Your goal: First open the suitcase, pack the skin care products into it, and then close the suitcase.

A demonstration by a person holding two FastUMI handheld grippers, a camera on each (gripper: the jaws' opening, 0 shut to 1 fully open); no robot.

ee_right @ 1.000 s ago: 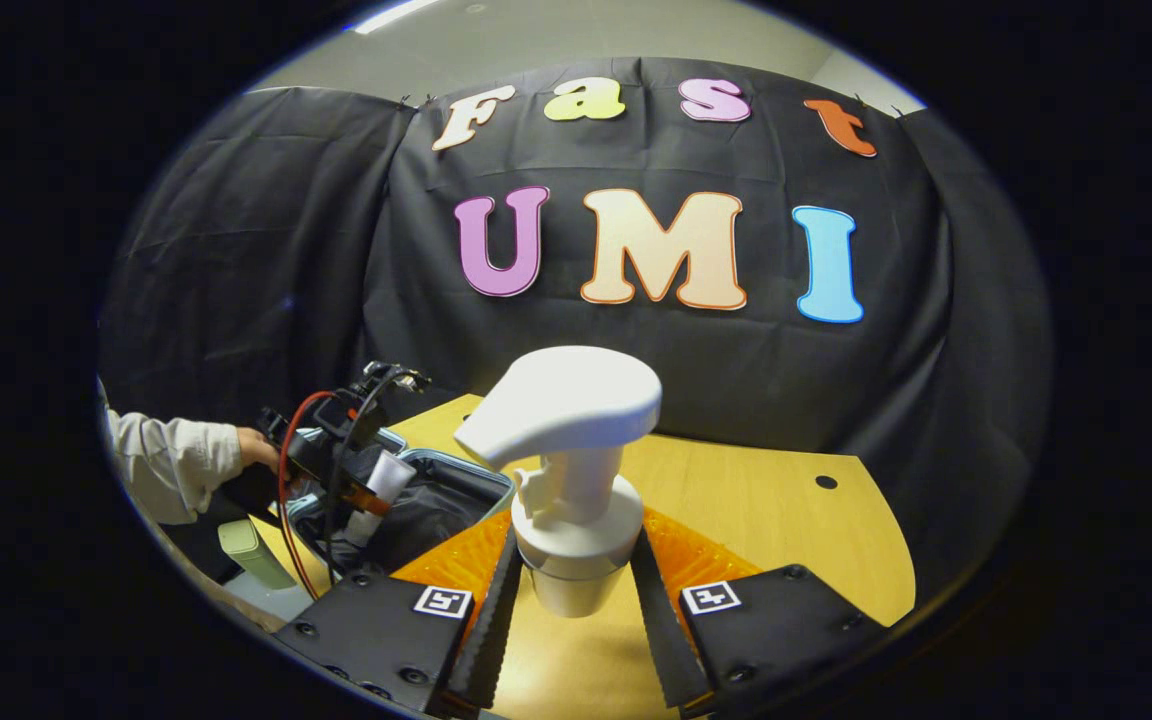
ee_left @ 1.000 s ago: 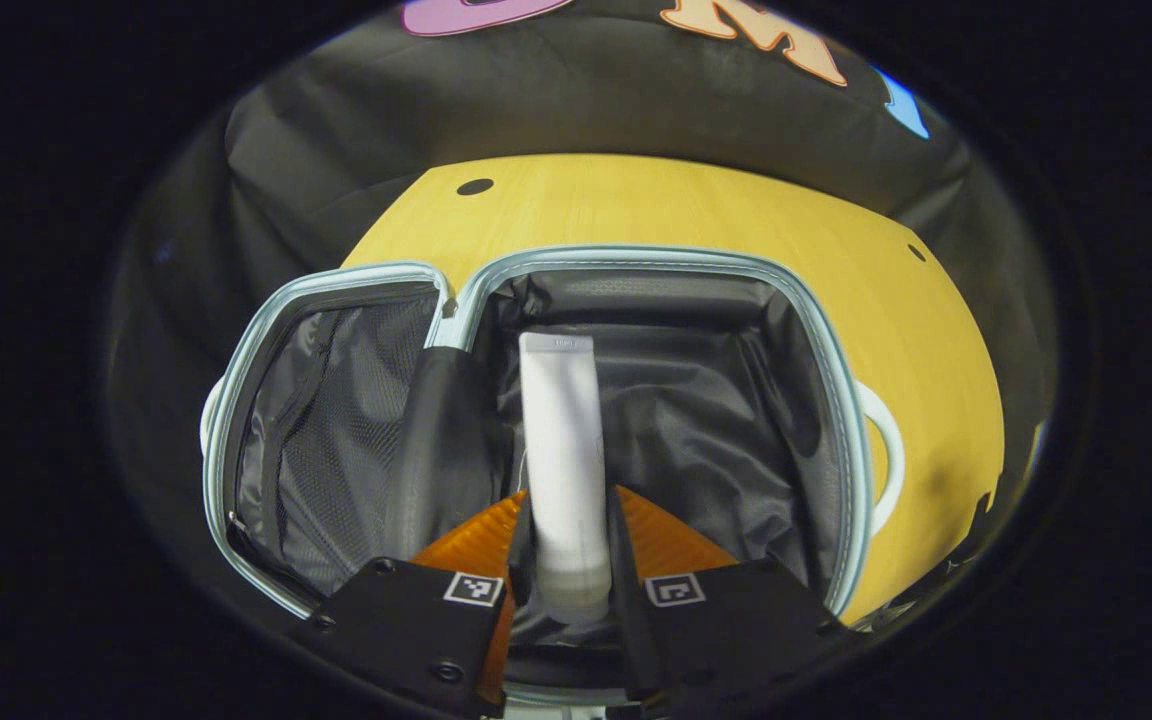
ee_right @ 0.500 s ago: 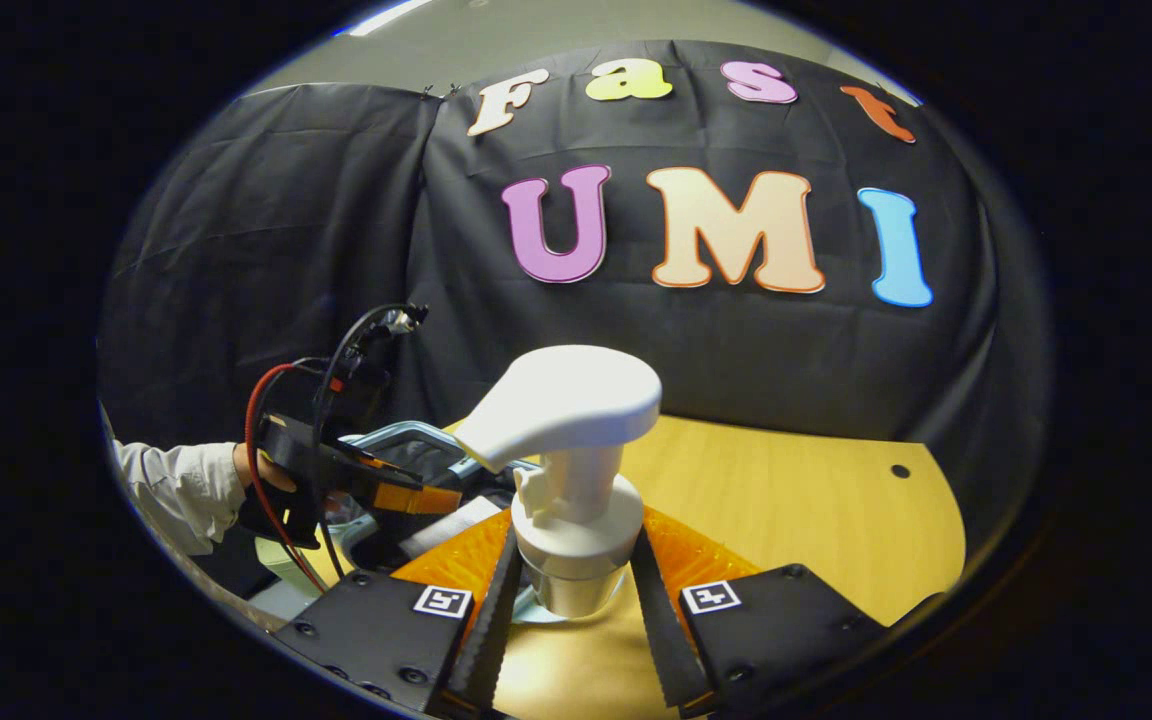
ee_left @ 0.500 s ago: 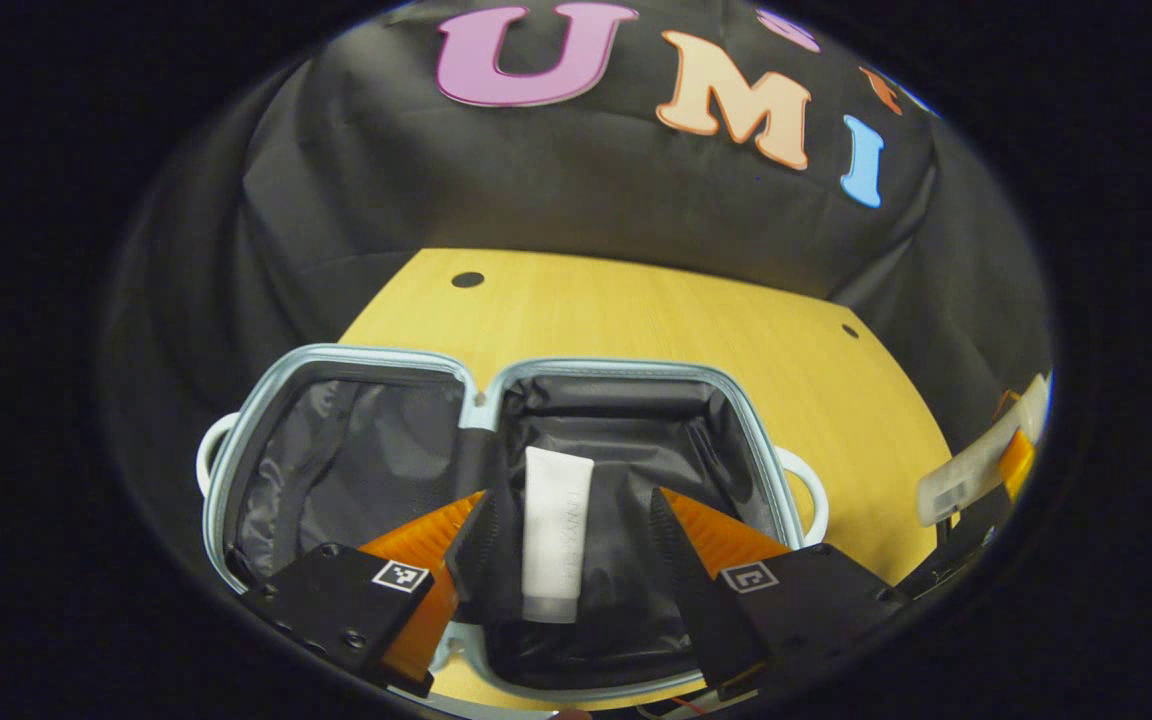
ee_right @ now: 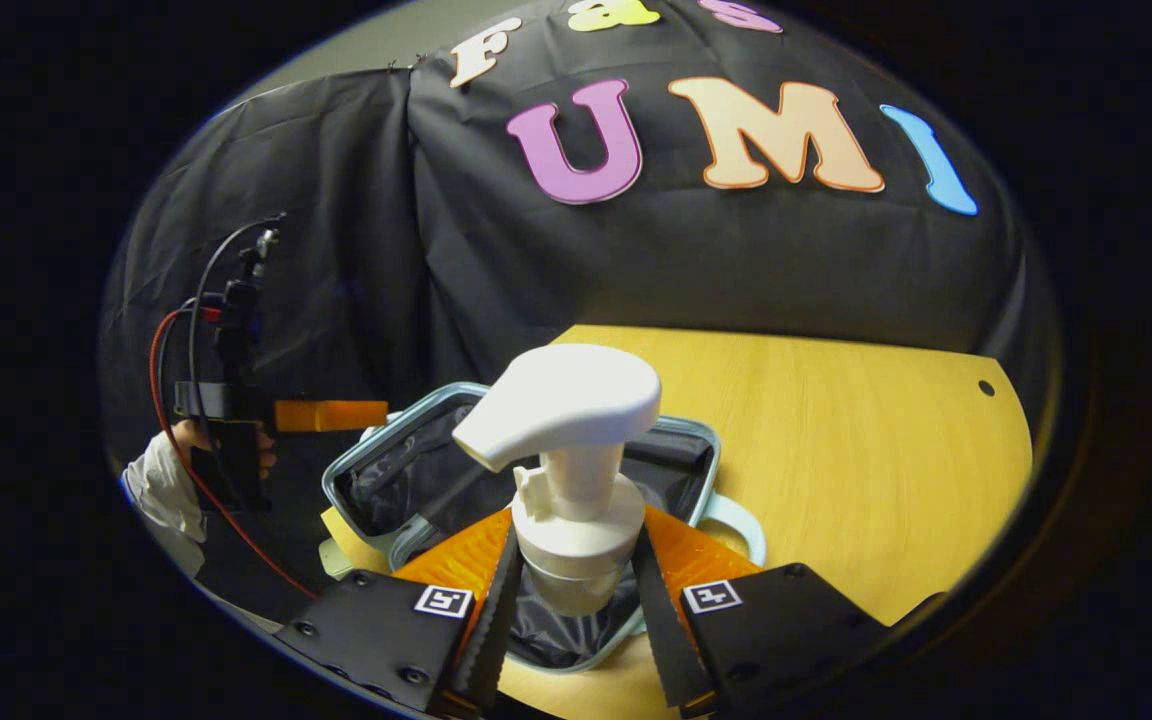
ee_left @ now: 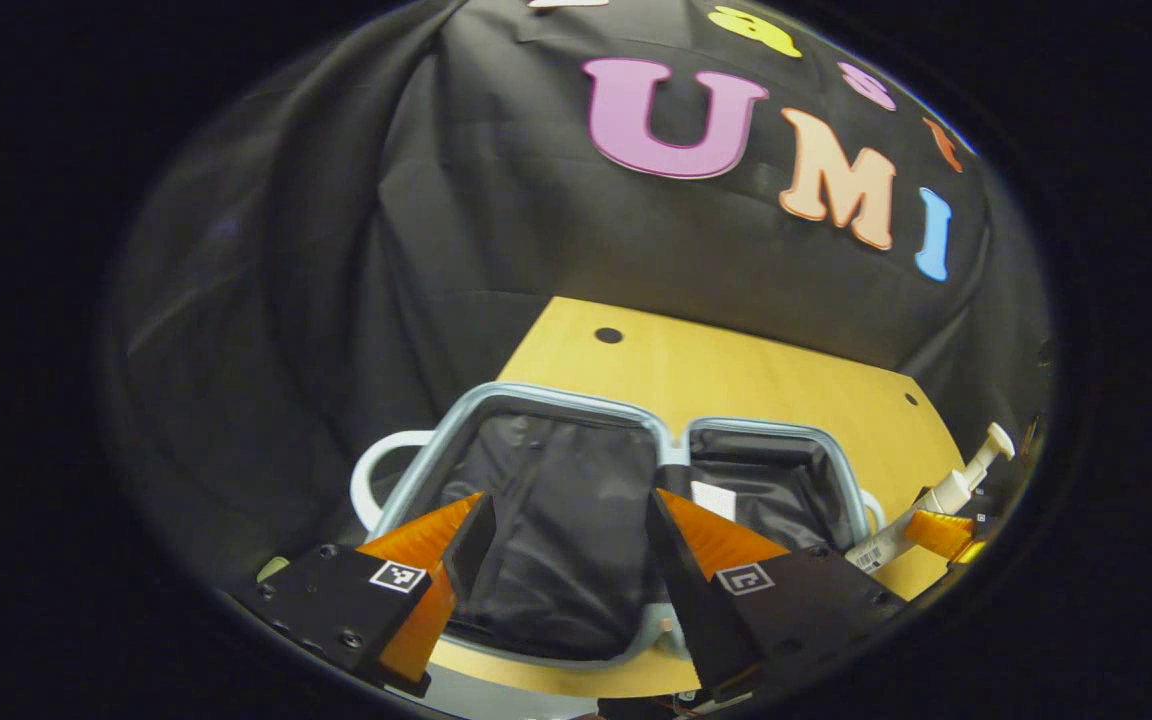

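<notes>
The light-blue suitcase [ee_left: 546, 395] lies open on the wooden table, both black-lined halves facing up. A white tube [ee_left: 714, 498] rests in its right half. My left gripper [ee_left: 566, 520] stands open above the near edge of the left half, nothing between its fingers. My right gripper [ee_right: 576, 530] is shut on a white pump bottle [ee_right: 576, 470], held upright over the open suitcase [ee_right: 406, 480]. In the left gripper view the pump bottle [ee_left: 926, 505] shows at the far right, tilted, beside the case. In the right gripper view the left gripper [ee_right: 326, 413] hovers left of the case, held by a hand [ee_right: 186, 440].
The yellow wooden table [ee_right: 836, 450] stretches behind and to the right of the suitcase, with black cloth walls around it. A pale green object [ee_right: 336, 555] lies by the suitcase's near left corner. White handles [ee_left: 376, 480] stick out from the case's sides.
My left gripper let go of the white tube, which now lies in the suitcase, and drew back up and to the left. My right gripper carried the pump bottle over the suitcase.
</notes>
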